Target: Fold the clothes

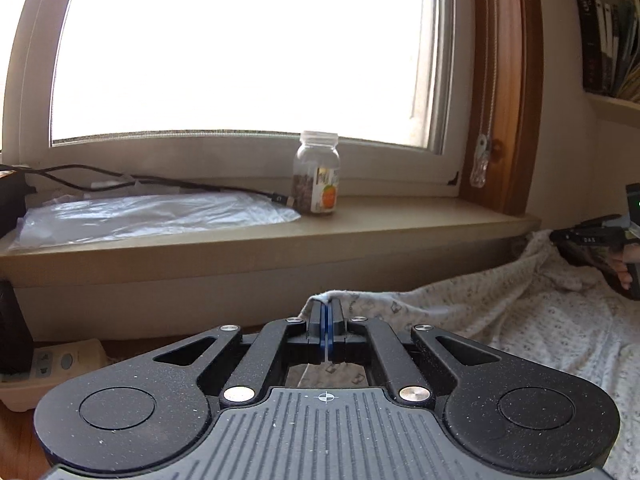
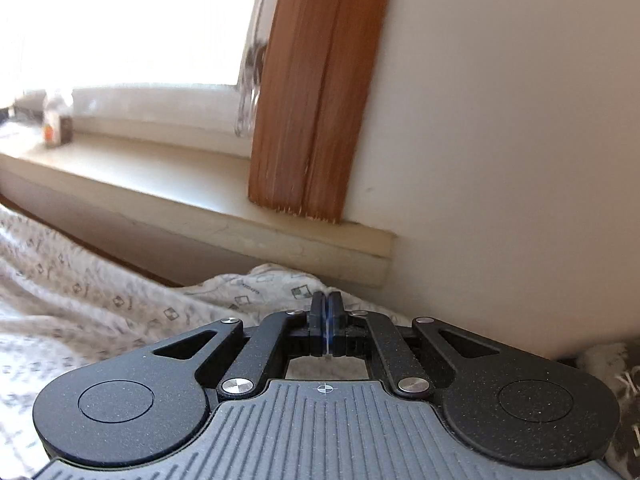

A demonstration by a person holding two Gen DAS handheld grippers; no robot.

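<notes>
Setting: a room in a home. A bright window [image 1: 240, 48] in a pale frame sits over a deep sill [image 1: 360, 224], with wood trim [image 1: 504, 80] at its side. On the sill: a small jar [image 1: 317, 174], a charging cable [image 1: 160, 182], a clear plastic sheet [image 1: 152, 214]. A shelf of books [image 1: 608, 36] hangs upper right; a power strip [image 1: 52, 364] lies on the wooden floor [image 1: 16, 436].

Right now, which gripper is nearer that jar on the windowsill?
Left. The left gripper faces the jar across the sill; the right gripper sits beyond the wooden frame.
</notes>
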